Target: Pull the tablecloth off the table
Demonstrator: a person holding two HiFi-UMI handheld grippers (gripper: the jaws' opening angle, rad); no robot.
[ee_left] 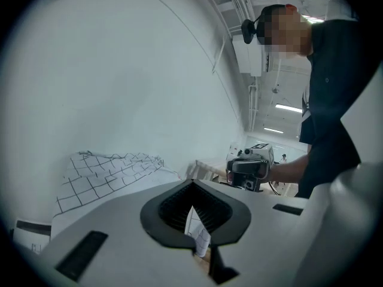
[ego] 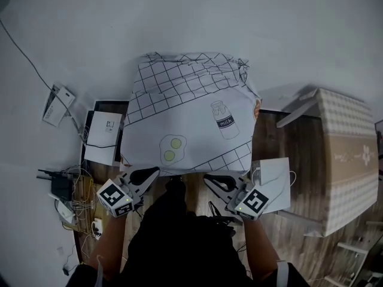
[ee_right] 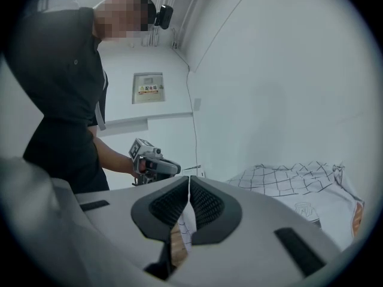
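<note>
A white tablecloth (ego: pixel 185 121) with a black grid, a milk bottle print and a fried-egg print covers a small table against the wall. Its far edge is bunched up. My left gripper (ego: pixel 151 175) is shut on the cloth's near left hem, and a strip of cloth (ee_left: pixel 198 235) shows pinched between its jaws. My right gripper (ego: pixel 214 182) is shut on the near right hem, with cloth (ee_right: pixel 187 229) caught between its pads. The gridded cloth (ee_left: pixel 108 172) rises to the left in the left gripper view, and the same tablecloth (ee_right: pixel 299 190) lies to the right in the right gripper view.
A second table with a beige checked cloth (ego: pixel 347 154) stands at right. A white paper bag (ego: pixel 274 181) sits by my right gripper. White boxes (ego: pixel 103 137), a router and tangled cables (ego: pixel 69 190) lie on the wooden floor at left. The wall is close behind the table.
</note>
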